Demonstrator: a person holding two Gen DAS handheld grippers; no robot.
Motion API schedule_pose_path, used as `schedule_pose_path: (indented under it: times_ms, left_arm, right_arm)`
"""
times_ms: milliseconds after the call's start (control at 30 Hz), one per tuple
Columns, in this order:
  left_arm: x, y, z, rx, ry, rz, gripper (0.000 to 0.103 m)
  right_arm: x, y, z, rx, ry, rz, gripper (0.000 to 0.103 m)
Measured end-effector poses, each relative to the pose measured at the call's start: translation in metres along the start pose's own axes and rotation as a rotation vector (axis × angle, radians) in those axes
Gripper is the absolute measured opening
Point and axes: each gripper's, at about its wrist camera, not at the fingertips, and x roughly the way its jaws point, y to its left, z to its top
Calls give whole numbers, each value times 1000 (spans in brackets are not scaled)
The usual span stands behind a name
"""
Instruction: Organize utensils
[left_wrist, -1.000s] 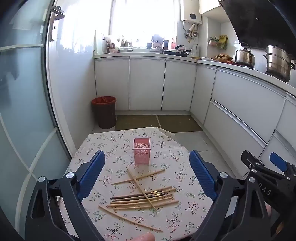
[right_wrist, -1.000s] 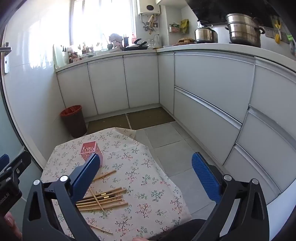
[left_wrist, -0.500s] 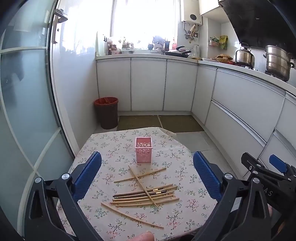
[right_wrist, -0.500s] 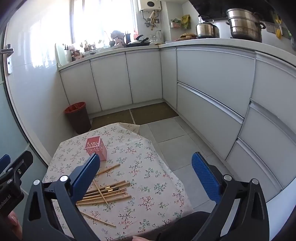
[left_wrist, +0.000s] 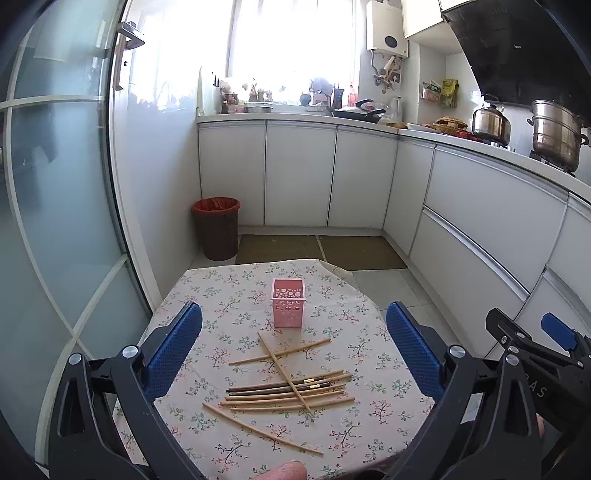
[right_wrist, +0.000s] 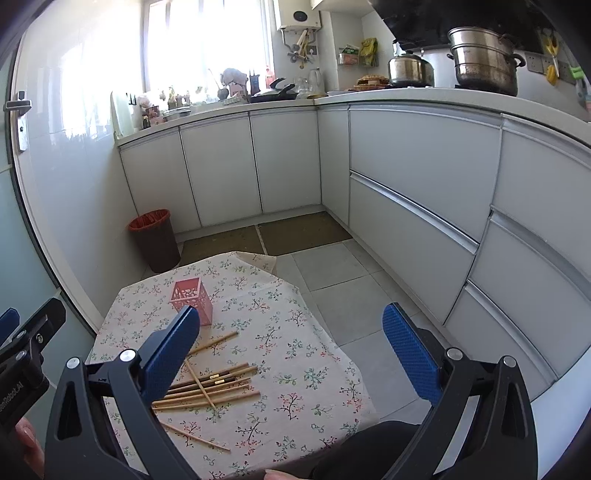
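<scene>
A small table with a floral cloth (left_wrist: 207, 295) (right_wrist: 295, 354) holds a loose pile of chopsticks (left_wrist: 288, 391) (right_wrist: 210, 391), mostly pale wood with a couple of dark ones. Behind the pile stands an upright pink perforated holder (left_wrist: 288, 302) (right_wrist: 192, 297), with nothing showing inside. My left gripper (left_wrist: 293, 350) hovers above the near side of the table, open wide, nothing between its blue pads. My right gripper (right_wrist: 291, 350) is open too, held over the table's right part, its left finger (right_wrist: 170, 354) covering part of the pile. Neither touches anything.
A red-lined waste bin (left_wrist: 216, 229) stands on the floor beyond the table. White cabinets run along the back and right, with steel pots (left_wrist: 556, 133) on the counter. A glass door (left_wrist: 55, 221) is close on the left. The right gripper's body (left_wrist: 535, 362) shows at the left view's edge.
The left gripper's fingers have spread a little wider. Both views have shifted slightly, with the table and holder sitting a bit differently in frame. Chopsticks and holder lie as before.
</scene>
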Motion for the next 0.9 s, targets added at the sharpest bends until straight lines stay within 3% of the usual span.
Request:
schedule_pose_path:
  times_ms: [900]
  left_arm:
    - [-1, -6, -3, -4, 15, -5, 96]
  right_arm:
    - [2, -7, -2, 15, 34, 3, 97]
